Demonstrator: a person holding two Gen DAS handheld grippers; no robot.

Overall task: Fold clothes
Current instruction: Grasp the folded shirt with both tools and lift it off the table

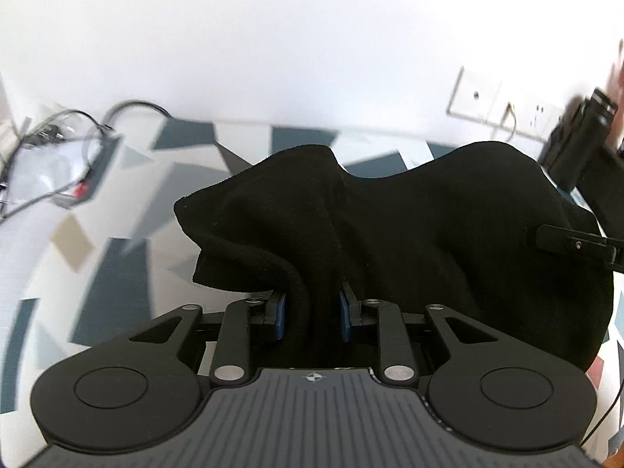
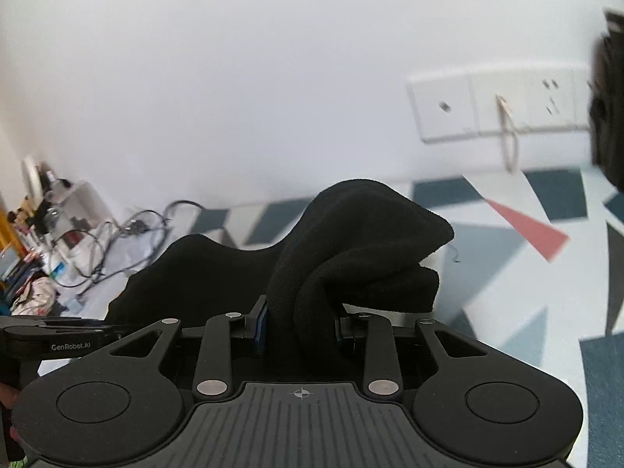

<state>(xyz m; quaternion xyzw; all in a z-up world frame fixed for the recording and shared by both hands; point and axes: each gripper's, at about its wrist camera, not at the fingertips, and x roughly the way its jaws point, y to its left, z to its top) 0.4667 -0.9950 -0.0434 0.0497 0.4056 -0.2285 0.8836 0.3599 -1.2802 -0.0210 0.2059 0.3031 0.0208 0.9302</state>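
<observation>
A black garment [image 1: 409,234] hangs lifted between both grippers above a surface with a grey, blue and white geometric pattern. My left gripper [image 1: 312,312] is shut on a bunched edge of it, and the cloth drapes off to the right. My right gripper [image 2: 300,327] is shut on the other bunched edge of the garment [image 2: 343,241], and the cloth sags to the left. The right gripper's finger shows at the right edge of the left wrist view [image 1: 577,243]. The left gripper shows at the left edge of the right wrist view [image 2: 50,337].
The patterned surface [image 1: 97,241] runs to a white wall. Black cables and a clear bag [image 1: 50,156] lie at the far left. Wall sockets [image 2: 503,105] sit at the right. Cluttered items [image 2: 43,234] stand far left. A dark object [image 2: 608,109] is at the right edge.
</observation>
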